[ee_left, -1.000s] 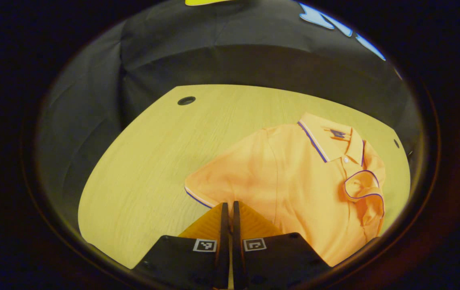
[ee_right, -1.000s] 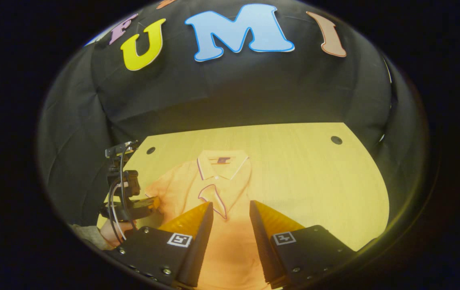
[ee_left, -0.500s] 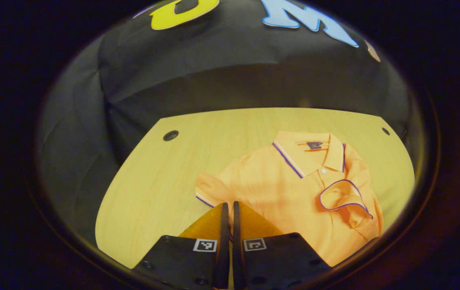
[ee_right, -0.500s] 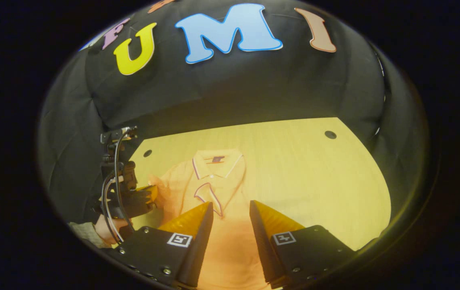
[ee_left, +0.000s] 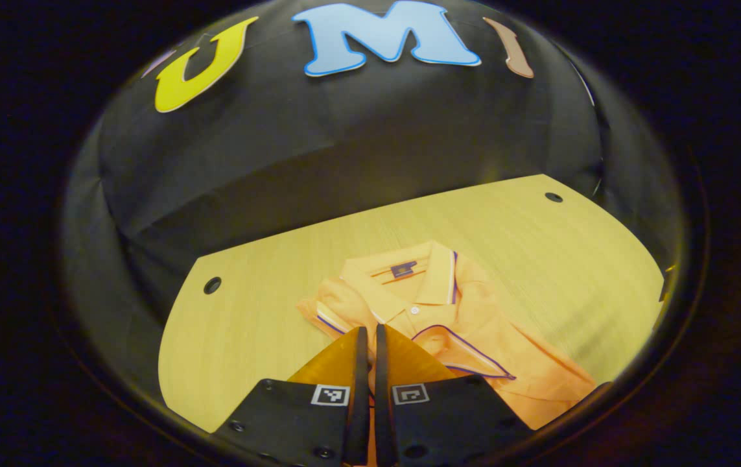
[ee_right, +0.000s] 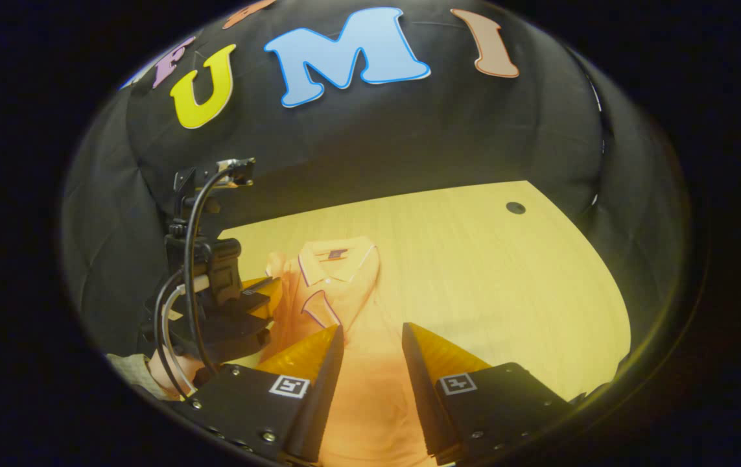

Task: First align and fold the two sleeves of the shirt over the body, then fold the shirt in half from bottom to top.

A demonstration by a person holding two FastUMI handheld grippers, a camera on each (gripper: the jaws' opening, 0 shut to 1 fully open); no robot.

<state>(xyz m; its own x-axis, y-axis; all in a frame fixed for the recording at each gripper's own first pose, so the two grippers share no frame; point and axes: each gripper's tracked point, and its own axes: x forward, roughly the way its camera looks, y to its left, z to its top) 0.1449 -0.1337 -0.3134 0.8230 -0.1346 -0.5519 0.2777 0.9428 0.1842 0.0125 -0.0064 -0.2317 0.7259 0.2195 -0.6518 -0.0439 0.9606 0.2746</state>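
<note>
At 6 o'clock in the left gripper view, the left gripper (ee_left: 368,337) is showing its two fingers pressed almost together, a thin slit between them. Whether shirt fabric is being pinched there I cannot tell; the tips are overlapping the sleeve (ee_left: 330,310) edge of the orange shirt (ee_left: 474,324). Beyond them, the collar (ee_left: 409,279) is lying toward 12 o'clock on the wooden table (ee_left: 247,324).

At 6 o'clock in the right gripper view, the right gripper (ee_right: 372,337) is standing wide open, holding nothing, hovering over the shirt body (ee_right: 370,389). At 9 o'clock, the left gripper (ee_right: 266,288) is sitting against the shirt's sleeve edge, a hand (ee_right: 163,376) gripping it from below.
</note>
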